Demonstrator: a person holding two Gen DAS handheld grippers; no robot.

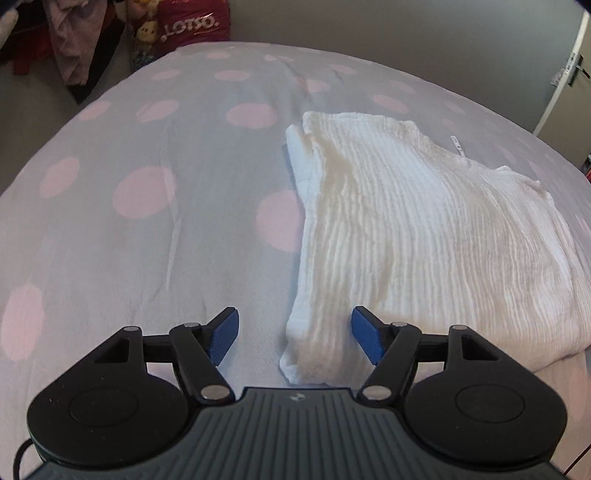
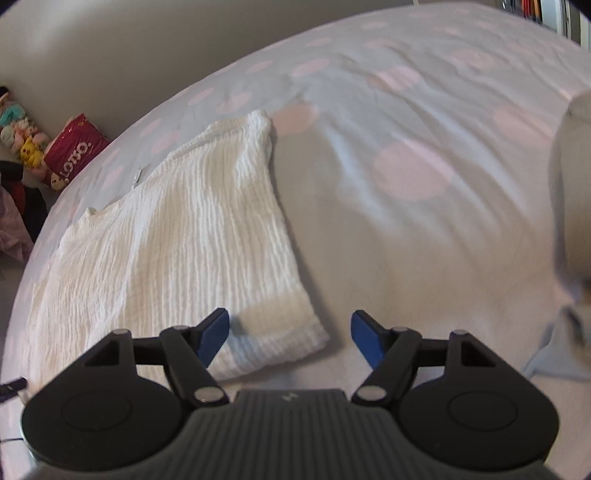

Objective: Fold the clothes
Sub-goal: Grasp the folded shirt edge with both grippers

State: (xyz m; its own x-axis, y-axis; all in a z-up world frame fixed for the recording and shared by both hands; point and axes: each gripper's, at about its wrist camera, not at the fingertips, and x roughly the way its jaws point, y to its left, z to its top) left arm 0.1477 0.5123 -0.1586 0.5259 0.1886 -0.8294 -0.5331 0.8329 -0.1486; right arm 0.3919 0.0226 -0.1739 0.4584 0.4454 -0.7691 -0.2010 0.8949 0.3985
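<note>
A white crinkled garment (image 1: 424,236) lies folded on the polka-dot bed cover (image 1: 147,221). In the left wrist view it fills the right half, and its near left corner lies beneath the space between the blue pads. My left gripper (image 1: 295,336) hangs open above that corner, its pads clear of the cloth. In the right wrist view the same garment (image 2: 177,240) lies to the left, its near right corner under the gap. My right gripper (image 2: 290,336) is open too, nothing pinched between its pads.
The bed cover (image 2: 406,221) is pale with pink dots and creased. Plush toys and a red bag (image 1: 192,26) sit against the wall beyond the bed. A blurred pale object (image 2: 572,192) stands at the right edge, with light-blue cloth (image 2: 554,358) below it. A door (image 1: 569,74) shows far right.
</note>
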